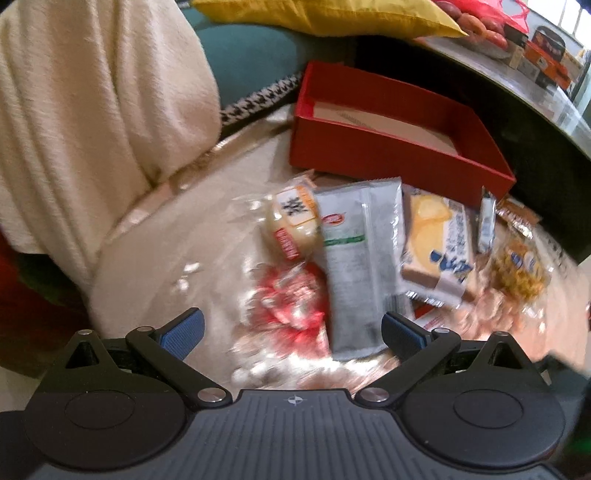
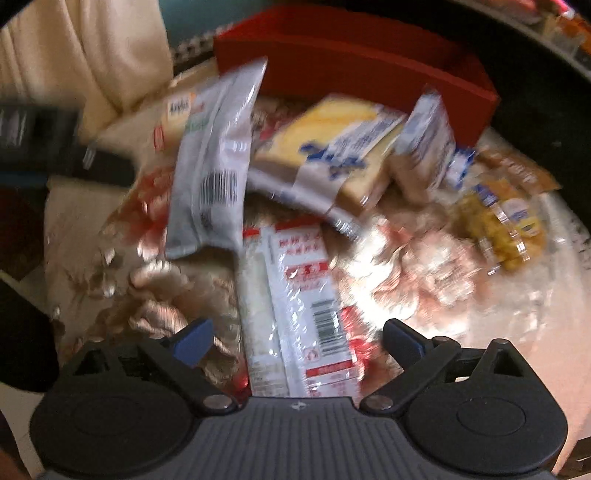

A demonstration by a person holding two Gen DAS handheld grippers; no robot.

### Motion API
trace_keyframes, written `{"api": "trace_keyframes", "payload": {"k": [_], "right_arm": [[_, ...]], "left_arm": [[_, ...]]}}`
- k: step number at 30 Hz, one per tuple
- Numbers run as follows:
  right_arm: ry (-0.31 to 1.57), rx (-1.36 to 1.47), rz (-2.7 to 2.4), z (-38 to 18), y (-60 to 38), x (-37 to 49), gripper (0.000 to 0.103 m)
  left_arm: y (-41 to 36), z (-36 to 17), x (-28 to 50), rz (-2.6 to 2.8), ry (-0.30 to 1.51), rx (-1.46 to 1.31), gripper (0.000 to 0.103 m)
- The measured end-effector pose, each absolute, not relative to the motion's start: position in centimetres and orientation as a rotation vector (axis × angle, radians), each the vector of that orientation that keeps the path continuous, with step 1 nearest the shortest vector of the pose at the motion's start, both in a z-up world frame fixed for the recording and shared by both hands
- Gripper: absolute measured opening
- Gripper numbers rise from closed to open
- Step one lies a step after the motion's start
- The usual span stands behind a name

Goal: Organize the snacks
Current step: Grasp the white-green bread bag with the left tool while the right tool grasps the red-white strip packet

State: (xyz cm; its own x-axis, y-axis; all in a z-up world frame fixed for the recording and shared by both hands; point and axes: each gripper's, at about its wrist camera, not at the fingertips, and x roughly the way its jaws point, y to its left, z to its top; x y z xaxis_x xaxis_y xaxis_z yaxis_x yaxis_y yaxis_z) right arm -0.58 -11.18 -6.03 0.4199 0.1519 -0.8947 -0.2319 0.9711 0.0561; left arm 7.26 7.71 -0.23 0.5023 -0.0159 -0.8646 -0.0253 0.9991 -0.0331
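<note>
A pile of wrapped snacks lies on a cream patterned cloth before an open red box (image 1: 388,147). In the left wrist view a grey-white packet (image 1: 360,266) lies between a round cake (image 1: 293,221) and a yellow cake slice (image 1: 437,240); a red-wrapped snack (image 1: 291,299) lies below. My left gripper (image 1: 291,330) is open and empty just above the packet's near end. In the right wrist view the red box (image 2: 351,62) stands behind, and a red-and-white packet (image 2: 306,306) lies between the fingers of my open right gripper (image 2: 299,343). The grey packet (image 2: 214,166) lies further left.
A cream blanket (image 1: 92,129) is heaped at the left. A yellow cushion (image 1: 321,14) and a dark table edge with boxes (image 1: 546,62) lie behind. A yellow crunchy snack pack (image 2: 502,225) lies at the right. The left gripper's body (image 2: 44,140) shows at the left.
</note>
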Motion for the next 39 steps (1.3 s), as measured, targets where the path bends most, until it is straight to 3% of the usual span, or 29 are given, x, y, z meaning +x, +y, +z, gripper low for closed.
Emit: {"api": "trace_keyframes", "payload": {"k": [11,15,16,18,20,21,34,39], "right_arm": [[1.194,-0.174,0.35,-6.5,-11.4,1.9,0.101],[1.165,-0.184,0.362,-6.0,-12.4,1.7,0.087],[1.153,-0.176,0.361,-5.9,-12.8,1.6,0.083],[1.139,-0.165,0.348,-5.4,-13.8,1.6,0.058],[1.139,-0.119,0.34,-5.0,-15.3,1.8,0.05],[1.148,-0.08,0.337,-4.9,-16.1,1.9,0.049],[1.128,0.022,0.289,-3.6,-18.7,-2.5,0.046],[1.102,0.043,0.264,-3.2,-19.2,-2.6,0.046]], "left_arm": [[4.8,-3.7,12.3,0.056,1.166,-0.117,0.103],[4.0,-4.8,13.0,0.074,1.187,-0.093,0.102],[3.9,-4.9,13.0,0.07,1.195,-0.088,0.098],[3.9,-5.0,12.8,0.054,1.221,-0.098,0.085],[3.9,-5.3,12.5,0.051,1.242,-0.091,0.07],[3.9,-5.3,12.3,0.047,1.246,-0.078,0.069],[3.0,-4.7,5.9,-0.009,1.241,0.053,0.059],[2.1,-4.6,4.5,-0.019,1.241,0.093,0.06]]}}
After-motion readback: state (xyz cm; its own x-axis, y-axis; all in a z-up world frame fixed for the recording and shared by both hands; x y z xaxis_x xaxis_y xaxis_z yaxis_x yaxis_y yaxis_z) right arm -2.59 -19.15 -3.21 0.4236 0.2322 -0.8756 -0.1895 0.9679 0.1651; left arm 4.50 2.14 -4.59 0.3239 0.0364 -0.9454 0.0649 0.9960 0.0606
